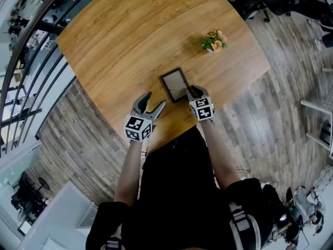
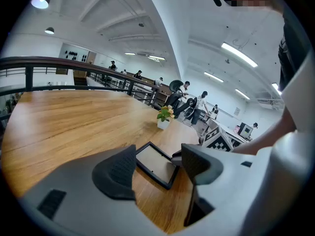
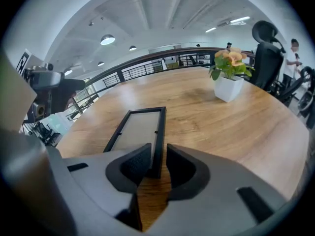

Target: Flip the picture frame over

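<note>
Your right gripper (image 3: 157, 162) has its jaws down around the picture frame's (image 1: 174, 83) near right edge, narrow but not quite pinching it. Left gripper (image 1: 156, 99) hangs wide open, empty, just beside. Frame's flat near the table (image 1: 119, 40) edge, potted flower (image 1: 214, 41) well beyond.

A wide wooden tabletop (image 1: 130, 30) with a curved edge and a light, streaked grain carries two things. A black picture frame (image 1: 175, 85) lies flat near the edge closest to the person, its grey panel facing up. Well apart from it, toward the far right, a small potted plant (image 1: 214, 41) with orange flowers stands upright in a white pot.
</note>
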Action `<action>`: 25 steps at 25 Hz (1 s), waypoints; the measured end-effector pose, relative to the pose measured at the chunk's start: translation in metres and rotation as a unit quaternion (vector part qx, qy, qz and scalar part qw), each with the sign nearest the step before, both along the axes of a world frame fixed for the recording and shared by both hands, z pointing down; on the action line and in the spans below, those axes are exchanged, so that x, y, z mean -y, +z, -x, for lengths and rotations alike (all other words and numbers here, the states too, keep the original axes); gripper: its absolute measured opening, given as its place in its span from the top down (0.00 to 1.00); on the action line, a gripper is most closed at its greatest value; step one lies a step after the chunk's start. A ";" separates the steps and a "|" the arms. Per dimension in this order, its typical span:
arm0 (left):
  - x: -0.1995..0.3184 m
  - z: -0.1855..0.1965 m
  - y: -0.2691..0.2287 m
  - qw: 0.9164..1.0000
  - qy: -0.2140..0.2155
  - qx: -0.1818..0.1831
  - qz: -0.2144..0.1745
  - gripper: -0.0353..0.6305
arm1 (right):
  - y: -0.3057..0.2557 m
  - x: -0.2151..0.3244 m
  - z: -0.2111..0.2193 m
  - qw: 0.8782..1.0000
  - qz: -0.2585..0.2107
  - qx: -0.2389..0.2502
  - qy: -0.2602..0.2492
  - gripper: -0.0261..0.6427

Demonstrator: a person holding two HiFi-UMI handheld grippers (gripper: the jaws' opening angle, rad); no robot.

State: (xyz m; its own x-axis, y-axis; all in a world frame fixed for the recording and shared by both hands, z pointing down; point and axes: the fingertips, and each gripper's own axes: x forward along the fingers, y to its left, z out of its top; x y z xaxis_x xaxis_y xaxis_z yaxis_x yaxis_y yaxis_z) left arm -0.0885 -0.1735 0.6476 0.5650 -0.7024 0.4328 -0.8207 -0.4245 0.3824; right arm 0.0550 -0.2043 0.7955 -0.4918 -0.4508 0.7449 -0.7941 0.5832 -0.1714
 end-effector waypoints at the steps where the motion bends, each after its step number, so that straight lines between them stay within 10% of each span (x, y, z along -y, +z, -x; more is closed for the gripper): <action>1: 0.000 0.000 0.001 1.000 -0.001 0.000 0.000 0.48 | 0.002 0.000 0.000 1.000 0.001 -0.002 -0.001 0.81; 25: -0.002 -0.005 -0.008 1.000 0.010 -0.010 -0.004 0.48 | -0.008 0.002 0.001 0.999 0.023 0.007 0.034 0.89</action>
